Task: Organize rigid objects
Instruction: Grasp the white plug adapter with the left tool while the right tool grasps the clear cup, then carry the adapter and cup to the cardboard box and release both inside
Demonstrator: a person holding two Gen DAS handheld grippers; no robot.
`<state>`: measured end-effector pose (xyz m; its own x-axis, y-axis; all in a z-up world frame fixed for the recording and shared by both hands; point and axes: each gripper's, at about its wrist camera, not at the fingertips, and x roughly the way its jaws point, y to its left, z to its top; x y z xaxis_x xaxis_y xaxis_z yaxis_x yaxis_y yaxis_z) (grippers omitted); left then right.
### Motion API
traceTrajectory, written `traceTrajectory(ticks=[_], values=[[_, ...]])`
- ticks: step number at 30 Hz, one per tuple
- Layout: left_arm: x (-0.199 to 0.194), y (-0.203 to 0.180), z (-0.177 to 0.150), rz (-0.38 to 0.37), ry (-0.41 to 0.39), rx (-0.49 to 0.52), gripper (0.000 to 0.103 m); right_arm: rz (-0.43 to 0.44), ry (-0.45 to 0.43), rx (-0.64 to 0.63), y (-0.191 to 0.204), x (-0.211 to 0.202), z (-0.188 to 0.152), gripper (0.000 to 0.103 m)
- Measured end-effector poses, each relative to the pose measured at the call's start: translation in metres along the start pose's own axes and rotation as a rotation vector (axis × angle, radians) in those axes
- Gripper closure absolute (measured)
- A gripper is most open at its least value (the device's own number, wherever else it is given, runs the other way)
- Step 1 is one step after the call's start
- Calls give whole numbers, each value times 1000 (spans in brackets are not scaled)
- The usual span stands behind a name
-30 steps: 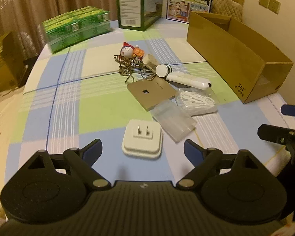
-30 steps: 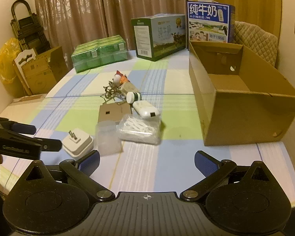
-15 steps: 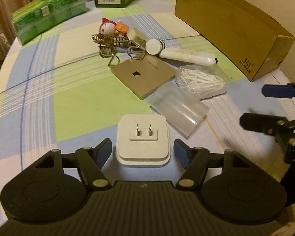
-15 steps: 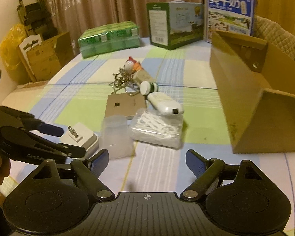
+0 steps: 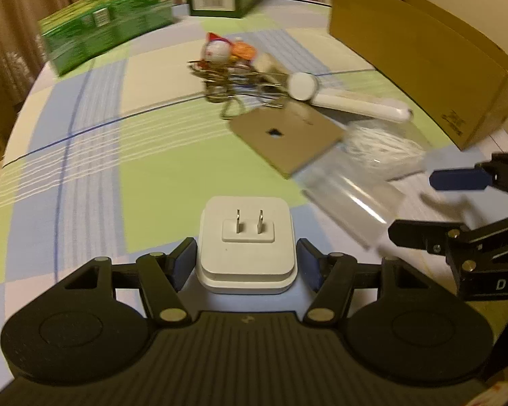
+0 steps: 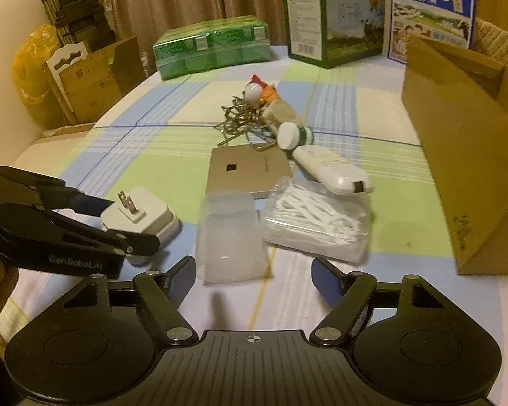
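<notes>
A white plug adapter (image 5: 246, 243) lies prongs-up on the checked tablecloth, between the fingers of my left gripper (image 5: 246, 265); the blue pads sit close against its sides, and I cannot tell whether they press it. It also shows in the right wrist view (image 6: 142, 215). My right gripper (image 6: 254, 275) is open and empty, just short of a clear plastic case (image 6: 228, 237). Beyond lie a box of cotton swabs (image 6: 316, 220), a gold wall plate (image 6: 247, 172), a white remote (image 6: 332, 169) and a tangle of keychains with a toy (image 6: 250, 108).
An open cardboard box (image 6: 464, 149) stands at the right of the table. A green pack (image 6: 211, 45), a green carton (image 6: 332, 22) and a blue milk carton (image 6: 431, 12) stand at the far edge. Cardboard and a yellow bag sit off the table's left.
My left gripper has moved forward around the plug adapter and its fingers have closed in on it. My right gripper has moved forward and left toward the clear case.
</notes>
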<state>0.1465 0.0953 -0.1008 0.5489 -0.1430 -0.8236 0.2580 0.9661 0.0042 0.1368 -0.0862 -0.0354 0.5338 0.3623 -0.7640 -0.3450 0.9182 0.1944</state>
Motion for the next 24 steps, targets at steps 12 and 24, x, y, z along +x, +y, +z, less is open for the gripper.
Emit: traceTrajectory(ticks=[12,24], values=[[2,18,-2,-16,-4,-73,43,-4,31,-70,20,40,8,44],[11,15,2,9,-3,-48,38,-27,29,-126,20,36,-4,52]])
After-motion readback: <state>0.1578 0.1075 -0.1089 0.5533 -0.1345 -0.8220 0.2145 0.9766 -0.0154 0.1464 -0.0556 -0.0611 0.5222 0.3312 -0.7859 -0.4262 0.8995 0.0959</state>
